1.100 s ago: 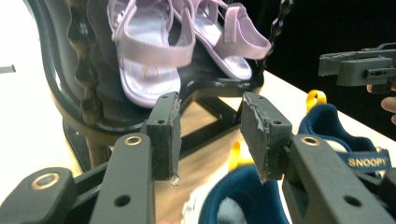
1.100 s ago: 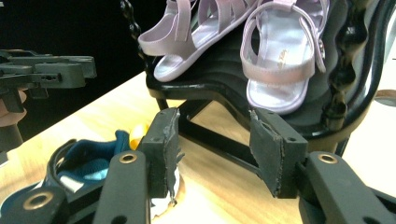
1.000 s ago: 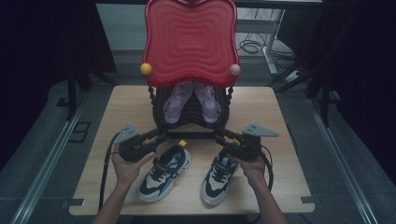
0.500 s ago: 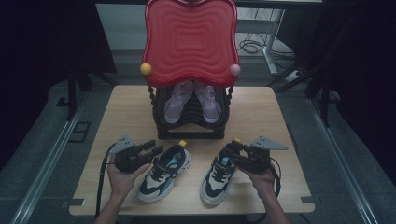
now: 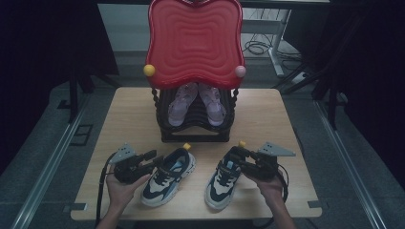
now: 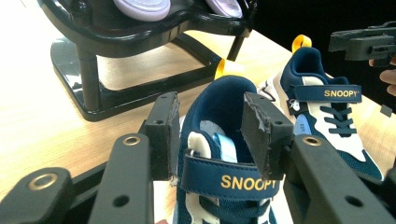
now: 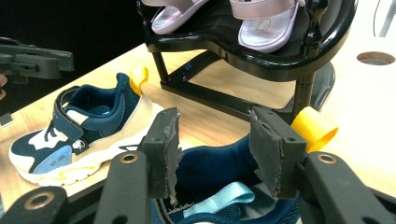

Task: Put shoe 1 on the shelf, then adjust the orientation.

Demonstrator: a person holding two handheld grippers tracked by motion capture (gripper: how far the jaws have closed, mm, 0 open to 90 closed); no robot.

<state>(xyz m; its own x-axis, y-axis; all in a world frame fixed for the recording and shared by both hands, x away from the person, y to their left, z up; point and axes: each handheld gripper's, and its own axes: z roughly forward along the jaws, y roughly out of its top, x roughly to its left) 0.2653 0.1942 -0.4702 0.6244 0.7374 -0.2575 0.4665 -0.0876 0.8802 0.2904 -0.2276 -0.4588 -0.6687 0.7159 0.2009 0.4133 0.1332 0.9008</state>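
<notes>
At the left of the wooden table (image 5: 119,119), the left gripper (image 5: 152,159) lies low and level in the person's hand, aimed toward the left sneaker (image 5: 168,175). In the left gripper view its jaws stand apart on either side of that shoe's navy collar (image 6: 219,100), one pad at each flank, though whether the pads actually press on the fabric cannot be told. This sneaker rests on its sole near the front edge, its long axis slanting: the toe points toward the person and a little to the left, and the heel with the yellow pull loop (image 5: 187,146) points toward the black rack (image 5: 165,131). Just beside it the right sneaker (image 5: 223,177) lies almost parallel, toe toward the person and heel loop toward the rack. The right gripper (image 5: 237,160) comes in from the right with its jaws apart astride this shoe's heel opening (image 7: 219,163); again contact cannot be told. Behind both shoes, a pair of pink sandals (image 5: 196,102) sits on the rack, under the red tray (image 5: 193,38).
</notes>
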